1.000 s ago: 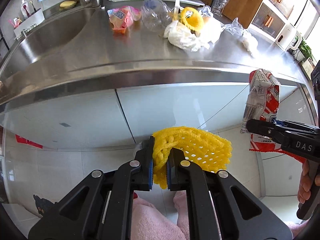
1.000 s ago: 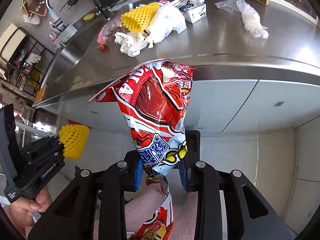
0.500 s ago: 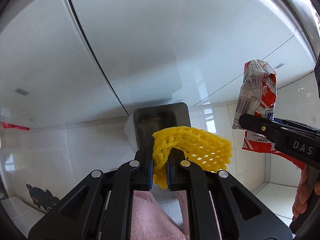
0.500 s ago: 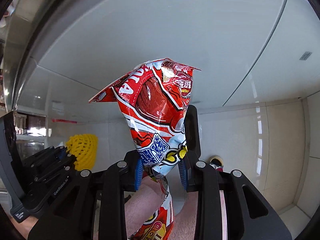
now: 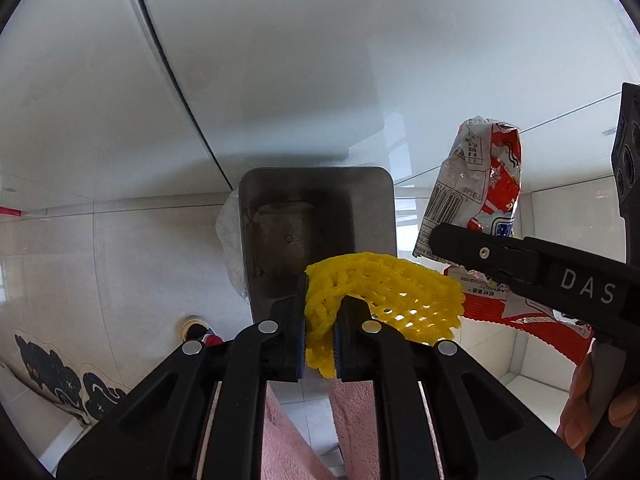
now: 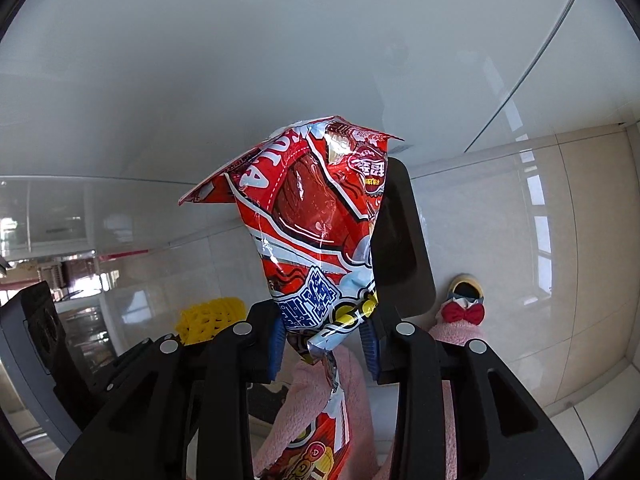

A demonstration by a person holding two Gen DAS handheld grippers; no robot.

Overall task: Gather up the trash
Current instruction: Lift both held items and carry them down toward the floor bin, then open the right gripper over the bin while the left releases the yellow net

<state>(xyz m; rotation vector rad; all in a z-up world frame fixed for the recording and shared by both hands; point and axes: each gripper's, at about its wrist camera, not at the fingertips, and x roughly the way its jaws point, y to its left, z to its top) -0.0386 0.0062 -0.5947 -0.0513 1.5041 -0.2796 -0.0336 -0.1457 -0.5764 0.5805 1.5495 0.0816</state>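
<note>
While the left gripper [image 5: 320, 332] is pointed steeply down, its jaws are pressed together on a fold of yellow foam fruit net [image 5: 384, 300]; the rest of the net is fanned out to the right of the fingers, above the rim of a grey metal bin [image 5: 316, 216]; the bin is seen open, standing on pale floor tiles [image 5: 132, 264] against a white cabinet front [image 5: 280, 60], with a crumpled clear bag [image 5: 230, 248] tucked at its left side. In the right wrist view the right gripper [image 6: 324, 344] is seen with its jaws opening; a red snack wrapper [image 6: 320, 220] is still lodged between them, the left pad appearing to touch it while a gap is seen at the right pad; its upper part stands up in front of the dark bin [image 6: 404, 248], and its tail hangs down past the fingers. The same wrapper [image 5: 476, 184] is seen from the left wrist just right of the bin. Pink fleece trousers [image 6: 316, 400] and a slipper with a red bow [image 6: 464, 304] are seen below; a black cat-shaped mat [image 5: 60, 372] lies at the lower left.
</note>
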